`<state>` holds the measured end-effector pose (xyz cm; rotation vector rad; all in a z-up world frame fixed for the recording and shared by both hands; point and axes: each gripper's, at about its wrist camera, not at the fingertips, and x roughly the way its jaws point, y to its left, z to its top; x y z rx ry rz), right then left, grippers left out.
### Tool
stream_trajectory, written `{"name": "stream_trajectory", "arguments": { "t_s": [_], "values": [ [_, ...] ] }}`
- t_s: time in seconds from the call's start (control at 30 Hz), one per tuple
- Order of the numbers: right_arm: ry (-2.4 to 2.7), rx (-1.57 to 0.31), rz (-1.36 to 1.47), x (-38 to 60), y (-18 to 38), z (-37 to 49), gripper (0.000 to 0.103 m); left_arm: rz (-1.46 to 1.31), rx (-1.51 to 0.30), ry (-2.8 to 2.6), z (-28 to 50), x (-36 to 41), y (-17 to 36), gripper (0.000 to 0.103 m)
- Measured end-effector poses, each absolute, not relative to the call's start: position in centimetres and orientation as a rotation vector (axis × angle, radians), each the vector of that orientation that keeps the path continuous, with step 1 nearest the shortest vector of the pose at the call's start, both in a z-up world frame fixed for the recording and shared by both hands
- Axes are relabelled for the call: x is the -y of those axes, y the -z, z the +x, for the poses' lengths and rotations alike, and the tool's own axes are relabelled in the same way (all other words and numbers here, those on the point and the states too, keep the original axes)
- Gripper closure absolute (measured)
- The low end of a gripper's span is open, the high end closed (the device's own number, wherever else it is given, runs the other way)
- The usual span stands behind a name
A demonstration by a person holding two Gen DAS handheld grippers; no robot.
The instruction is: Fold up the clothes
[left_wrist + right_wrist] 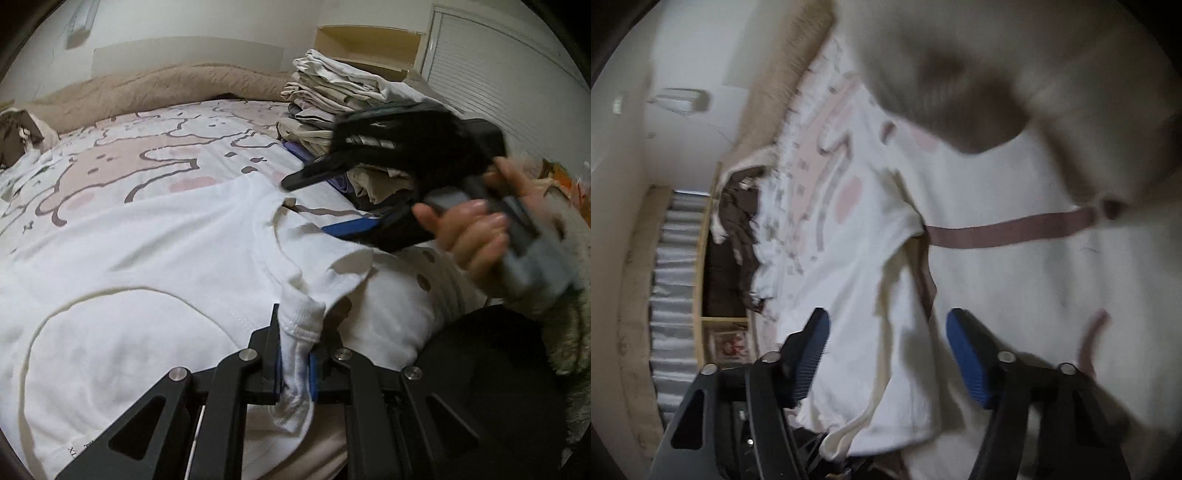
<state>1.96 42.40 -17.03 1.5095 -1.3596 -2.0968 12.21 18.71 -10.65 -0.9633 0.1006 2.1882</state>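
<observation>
A white cotton T-shirt (155,236) is spread flat on the pink-and-white patterned bed sheet (122,155), presumably so its edges can be carried over. At its near edge, a bunched ribbed hem is pinched between the pads of the left gripper (295,363), probably to lift that side for a fold. Beyond the shirt's right shoulder a stack of folded pale garments (328,107) is seen. To the shirt's right, the right gripper (886,354) is held above the cloth, fingers spread, nothing between them.
</observation>
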Motion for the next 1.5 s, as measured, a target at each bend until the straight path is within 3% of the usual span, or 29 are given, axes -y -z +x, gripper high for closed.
{"name": "stream_trajectory", "arguments": {
  "t_s": [0.17,0.23,0.27,0.3,0.4,0.77,1.03,1.33,1.5],
  "values": [
    [2.129,1.35,1.518,-42.0,17.8,-0.3,0.045,-0.973,-0.088,-2.17,12.1,-18.9,10.9,0.093],
    [2.146,1.347,1.513,-42.2,17.9,-0.9,0.053,-0.968,-0.085,-2.166,11.7,-18.8,11.1,0.093],
    [2.16,1.339,1.508,-42.2,18.0,-1.1,0.063,-0.969,-0.074,-2.161,11.6,-18.7,11.1,0.093],
    [2.183,1.324,1.505,-42.2,18.1,-1.1,0.08,-0.97,-0.063,-2.155,11.6,-18.6,11.2,0.093],
    [2.194,1.33,1.477,-42.1,18.0,-0.7,0.093,-0.992,0.017,-2.128,11.1,-17.9,11.0,0.096],
    [2.192,1.257,1.261,-37.1,11.1,-2.2,0.094,-1.007,0.331,-2.13,10.6,-12.2,7.7,0.098],
    [2.135,1.044,1.222,-26.8,5.7,-6.2,0.094,-0.945,0.498,-2.41,13.1,-4.1,4.4,0.098],
    [2.077,0.756,1.471,-11.4,9.1,-9.2,0.094,-1.195,0.687,-2.52,13.9,3.4,7.6,0.098],
    [2.076,0.7,1.553,-7.7,12.2,-9.8,0.094,-1.333,0.875,-2.461,13.3,6.5,10.6,0.098]
  ]
}}
